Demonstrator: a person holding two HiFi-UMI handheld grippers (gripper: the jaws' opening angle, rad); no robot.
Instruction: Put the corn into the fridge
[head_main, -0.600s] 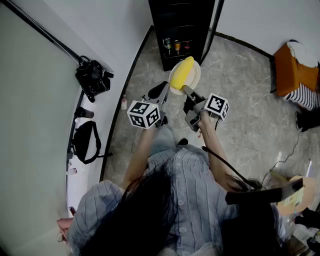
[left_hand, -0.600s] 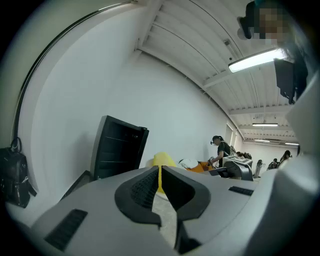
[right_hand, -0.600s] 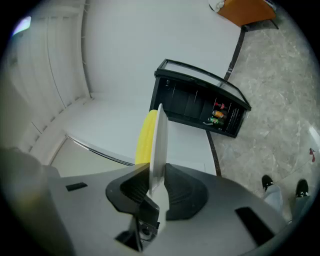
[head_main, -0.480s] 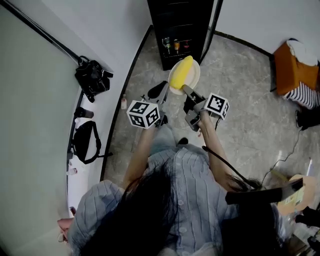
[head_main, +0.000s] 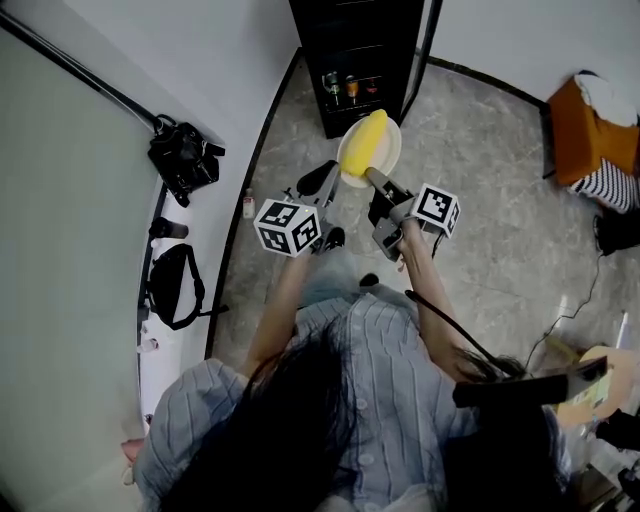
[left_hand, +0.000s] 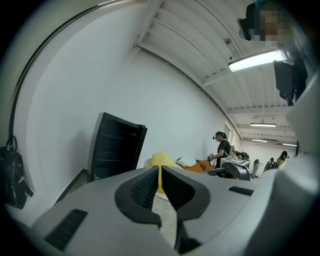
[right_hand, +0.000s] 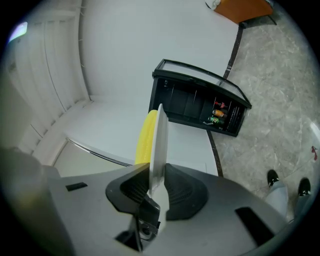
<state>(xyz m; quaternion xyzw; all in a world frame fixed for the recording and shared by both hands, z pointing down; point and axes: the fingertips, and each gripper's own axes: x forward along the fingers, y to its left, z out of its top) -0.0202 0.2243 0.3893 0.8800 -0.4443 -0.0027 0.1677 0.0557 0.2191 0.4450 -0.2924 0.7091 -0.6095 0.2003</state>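
A yellow corn cob (head_main: 366, 140) lies on a white plate (head_main: 386, 152). My right gripper (head_main: 373, 179) is shut on the plate's near rim and holds it above the floor, just in front of the black fridge (head_main: 360, 45). In the right gripper view the plate (right_hand: 160, 142) stands edge-on between the pads, with the corn (right_hand: 146, 137) to its left and the open fridge (right_hand: 197, 107) beyond. My left gripper (head_main: 320, 183) is beside the plate, shut with nothing in it. In the left gripper view, the corn (left_hand: 162, 159) shows past the jaws, right of the fridge (left_hand: 115, 150).
Drink cans (head_main: 344, 88) stand on a fridge shelf, and its door (head_main: 428, 45) hangs open at the right. Black bags (head_main: 183, 158) lie along the left wall. An orange seat (head_main: 588, 135) with cloth is at the far right. People (left_hand: 222, 150) stand in the far background.
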